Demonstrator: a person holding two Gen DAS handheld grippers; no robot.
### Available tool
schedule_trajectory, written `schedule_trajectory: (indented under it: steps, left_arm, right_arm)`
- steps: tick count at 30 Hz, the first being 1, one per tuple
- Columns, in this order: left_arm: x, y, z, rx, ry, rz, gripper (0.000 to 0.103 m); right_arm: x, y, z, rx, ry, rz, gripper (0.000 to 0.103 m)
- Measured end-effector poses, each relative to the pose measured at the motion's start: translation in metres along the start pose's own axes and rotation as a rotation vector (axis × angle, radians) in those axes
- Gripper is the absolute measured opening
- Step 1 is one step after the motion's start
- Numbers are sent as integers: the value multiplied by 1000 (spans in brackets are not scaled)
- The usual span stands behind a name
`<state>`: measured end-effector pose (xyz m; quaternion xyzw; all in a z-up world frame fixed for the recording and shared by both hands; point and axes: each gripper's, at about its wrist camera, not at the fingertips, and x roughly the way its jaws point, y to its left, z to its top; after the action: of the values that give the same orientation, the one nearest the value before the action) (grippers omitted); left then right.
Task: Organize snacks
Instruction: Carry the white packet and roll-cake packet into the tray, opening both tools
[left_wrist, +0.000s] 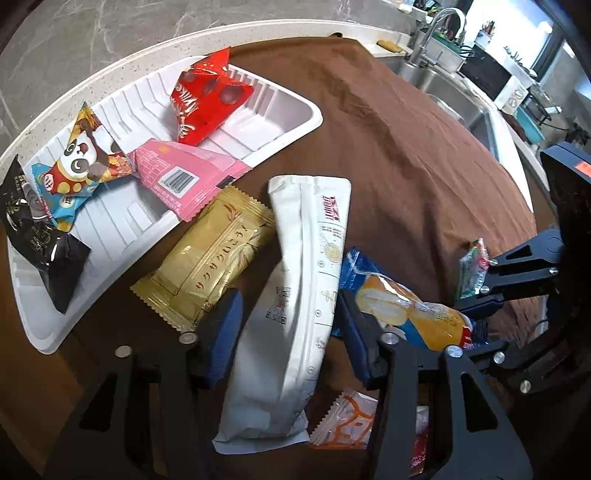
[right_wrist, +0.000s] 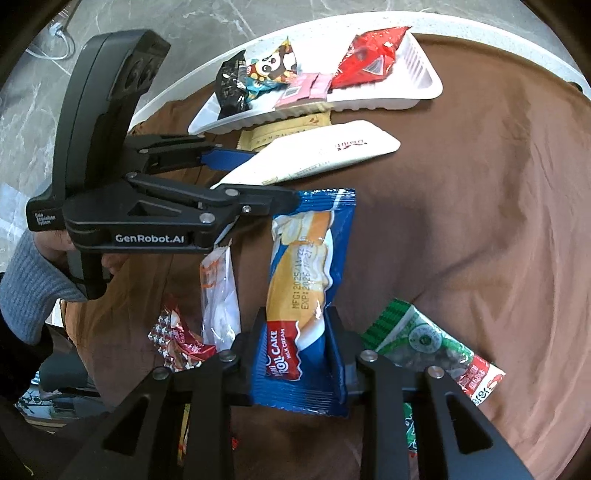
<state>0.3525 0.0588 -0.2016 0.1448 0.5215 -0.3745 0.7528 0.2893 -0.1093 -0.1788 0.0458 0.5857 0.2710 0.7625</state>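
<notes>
Two grippers were at work over the brown cloth, and the white tray at its far edge serves as the landmark. Nearest the right wrist camera, the right gripper was clamped on the lower end of the blue roll-cake packet, whose top pointed toward the tray, well short of it. Loose snacks lay on the near side too: a green packet, a clear orange-printed packet and a small red-and-white one.

Closer to the tray, the left gripper straddled the long white packet; its blue pads stood a little apart from the wrapper on either side, so the jaws looked open around it, not yet pressing. Just beside the tray's near rim lay the gold packet, partly under that rim in the right view.

Inside the tray sat the black packet, the panda packet, the pink packet and the red packet.

By my reading, the step in hand was gathering remaining snacks. Next, the left jaws would need to close firmly on the slippery white packet, then lift it toward the tray's free space while the roll cake follows.
</notes>
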Motion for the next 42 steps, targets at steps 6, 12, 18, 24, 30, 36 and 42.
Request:
schedule_trajectory:
  steps: [6,12,18,24,30,36,42]
  left_arm:
    - [-11,5,-5,-43,-41,-34,19]
    - [-24,12,-12,-126,-62,-104,16]
    - [-47,13,-21,-183,-96,-153,16]
    - [-74,25,-23,-277,-152,-199,16]
    - [-98,63,-16,-419,-230,-175,16]
    - [-105,114,-7,-592,-296,-117,16]
    - [-101,155,5,-720,-341,-90,16]
  right_arm:
    - [-6,-11,-1,61,-6,73,30]
    - [-19,-28,-1,146,-23,160,30]
    - [-29,-35,-2,227,-47,245,30]
    - [-40,-43,10,298,-103,319,30]
    - [-51,-52,42,307,-167,350,30]
    - [-46,-55,88,283,-203,357,30]
    - [-35,-62,129,254,-214,341,30]
